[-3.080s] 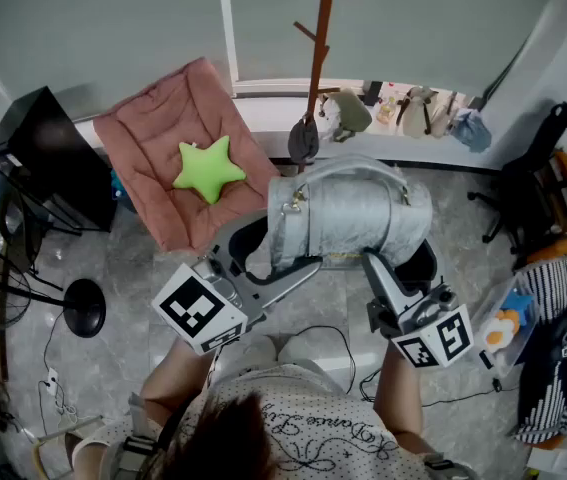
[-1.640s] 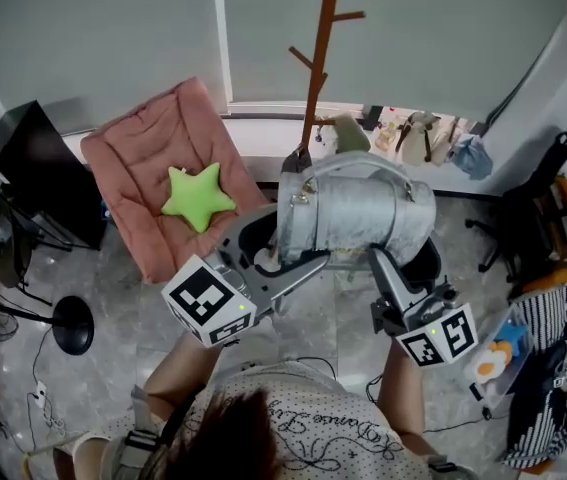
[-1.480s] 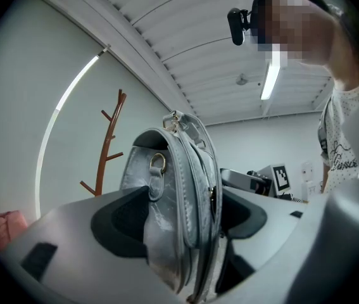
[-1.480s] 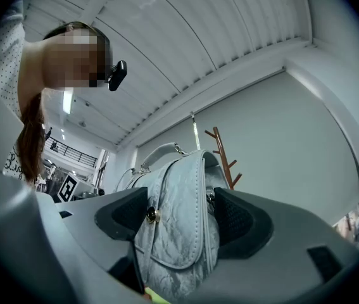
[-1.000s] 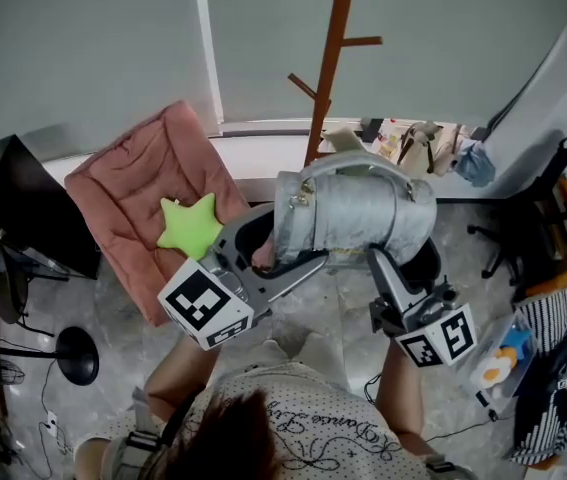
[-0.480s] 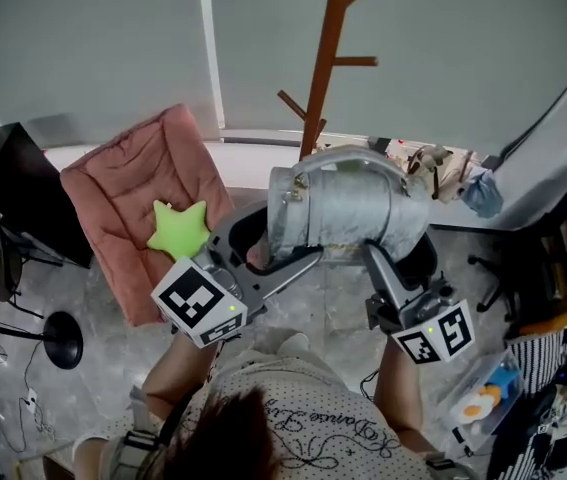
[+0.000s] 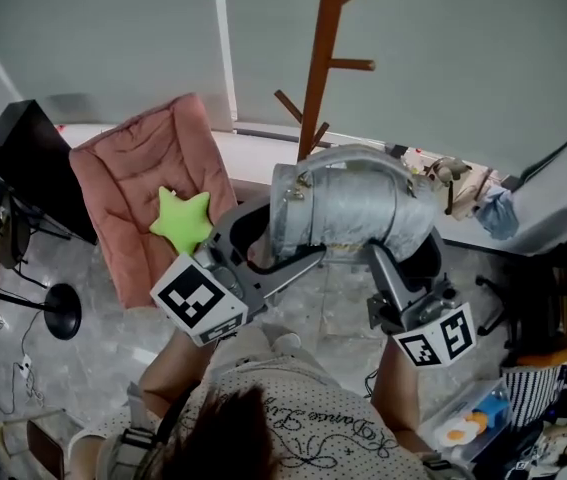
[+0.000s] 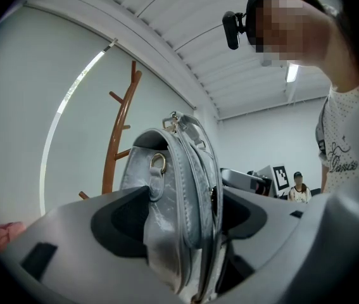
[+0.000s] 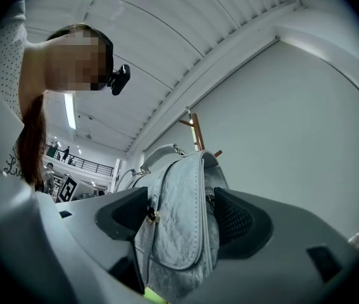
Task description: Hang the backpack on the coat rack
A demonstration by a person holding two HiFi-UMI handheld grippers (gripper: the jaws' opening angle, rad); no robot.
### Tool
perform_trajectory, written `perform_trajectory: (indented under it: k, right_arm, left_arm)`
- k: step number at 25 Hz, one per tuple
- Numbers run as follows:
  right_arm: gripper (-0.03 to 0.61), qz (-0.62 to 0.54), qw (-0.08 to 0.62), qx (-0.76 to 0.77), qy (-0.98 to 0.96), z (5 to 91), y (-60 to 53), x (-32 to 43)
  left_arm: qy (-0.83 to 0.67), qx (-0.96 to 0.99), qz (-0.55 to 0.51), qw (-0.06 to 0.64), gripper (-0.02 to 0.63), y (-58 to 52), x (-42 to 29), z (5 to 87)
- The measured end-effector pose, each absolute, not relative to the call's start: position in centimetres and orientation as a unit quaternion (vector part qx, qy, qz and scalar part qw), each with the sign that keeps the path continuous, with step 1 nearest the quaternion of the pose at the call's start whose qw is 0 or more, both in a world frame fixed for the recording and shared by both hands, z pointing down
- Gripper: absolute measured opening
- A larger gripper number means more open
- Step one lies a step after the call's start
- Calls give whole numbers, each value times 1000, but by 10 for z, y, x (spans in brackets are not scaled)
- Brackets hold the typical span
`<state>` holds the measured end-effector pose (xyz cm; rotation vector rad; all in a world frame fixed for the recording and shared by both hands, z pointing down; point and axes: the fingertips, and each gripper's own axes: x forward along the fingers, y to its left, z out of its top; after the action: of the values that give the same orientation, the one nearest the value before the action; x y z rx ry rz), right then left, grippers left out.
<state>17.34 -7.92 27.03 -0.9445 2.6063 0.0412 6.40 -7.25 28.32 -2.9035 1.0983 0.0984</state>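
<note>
The grey moulded-plastic left gripper (image 7: 281, 234) and its twin, the right gripper (image 7: 404, 255), have black textured pads (image 9: 236, 219) lining their jaws. Each carries a white cube of black square markers: left cube (image 7: 198, 301), right cube (image 7: 433, 334). The person wears a white short-sleeved top (image 7: 303, 420) with small dark dots and cursive script, and a small black head camera (image 8: 232, 29).

Staged home corner inside a lab/office hall. Home bits: wooden coat rack (image 7: 315, 78), pink cushion (image 7: 133, 183), green star pillow (image 7: 182, 220). Lab bits: loose cables (image 7: 20, 366) on tile floor (image 7: 98, 353), tube light (image 9: 70, 111), ribbed ceiling (image 9: 166, 18), railed mezzanine (image 9: 90, 165).
</note>
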Motion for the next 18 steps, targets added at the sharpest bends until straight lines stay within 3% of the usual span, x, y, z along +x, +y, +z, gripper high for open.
perform_trajectory:
  k: [18]
  right_arm:
    - [337, 22, 178, -401, 898, 271, -184, 144]
  left_arm:
    - [261, -965, 20, 24, 324, -193, 35, 285]
